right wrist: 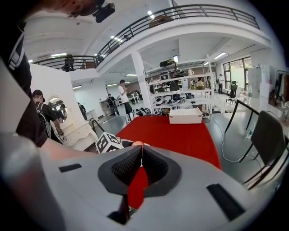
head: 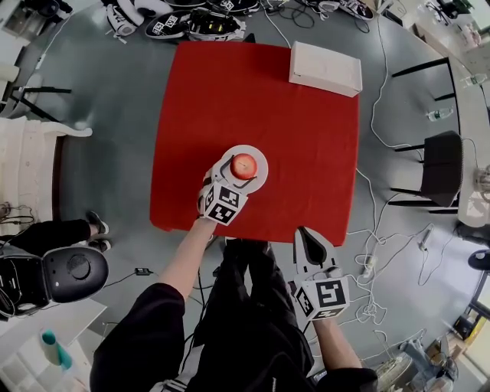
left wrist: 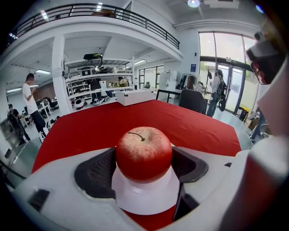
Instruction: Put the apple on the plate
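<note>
A red apple (head: 243, 165) (left wrist: 143, 153) sits upright on a small white plate (head: 260, 153) (left wrist: 144, 196) near the front of the red table (head: 306, 138). My left gripper (head: 234, 174) (left wrist: 143, 163) reaches in from the front edge, and its dark pads (left wrist: 95, 173) press the apple from both sides. My right gripper (head: 307, 234) (right wrist: 139, 152) hangs off the table, below its front edge beside the person's legs. Its jaws are shut with nothing between them.
A white box (head: 325, 67) (right wrist: 185, 116) lies at the table's far right corner. A dark chair (head: 440, 168) and loose cables (head: 375, 260) are on the floor to the right. Shoes (head: 191, 23) line the floor beyond the table.
</note>
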Tool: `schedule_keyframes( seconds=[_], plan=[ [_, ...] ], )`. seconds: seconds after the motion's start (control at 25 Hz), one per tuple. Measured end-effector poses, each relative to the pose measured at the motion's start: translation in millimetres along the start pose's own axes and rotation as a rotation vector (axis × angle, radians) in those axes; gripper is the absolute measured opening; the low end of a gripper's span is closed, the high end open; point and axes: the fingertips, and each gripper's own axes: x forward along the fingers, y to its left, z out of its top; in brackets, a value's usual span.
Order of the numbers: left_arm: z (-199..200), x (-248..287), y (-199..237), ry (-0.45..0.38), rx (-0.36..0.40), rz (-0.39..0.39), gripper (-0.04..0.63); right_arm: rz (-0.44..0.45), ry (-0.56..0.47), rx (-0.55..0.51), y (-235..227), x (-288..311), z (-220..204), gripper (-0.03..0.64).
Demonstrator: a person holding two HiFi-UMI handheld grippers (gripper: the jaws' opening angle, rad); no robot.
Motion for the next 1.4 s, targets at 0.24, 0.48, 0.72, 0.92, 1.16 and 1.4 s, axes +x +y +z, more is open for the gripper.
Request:
schedule_keyframes(
  seconds=[0.24, 0.48, 0.72, 0.92, 1.16, 1.4],
  plan=[
    [-3.6, 0.1, -4.6, 0.008, 0.088, 0.010, 0.373, 0.003, 0.002, -0.006, 2.6, -0.1, -0.9, 0.012],
    [-3.9, -7.3, -5.0, -0.007, 0.066, 0.004, 0.374, 0.006, -0.005, -0.008, 6.7, -3.8, -2.7, 0.012],
    [-5.9, -11.8, -8.4, -0.002, 0.054, -0.009, 0.377, 0.009, -0.005, -0.008, 10.1, -9.1, -6.4, 0.012],
    [-7.7, -15.7, -13.2, 0.010, 0.049, -0.008, 0.380, 0.020, -0.012, -0.012, 13.9, -13.2, -7.0, 0.012],
    [-2.5, -28.9, -13.0, -0.013, 0.053, 0.017, 0.380, 0.027, -0.020, -0.015, 17.5, -17.6, -8.9, 0.012],
    [15.1, -58.3, -16.0, -0.070, 0.026, 0.043, 0.379, 0.052, -0.048, -0.032, 27.8, -22.5, -0.2, 0.012]
  ],
)
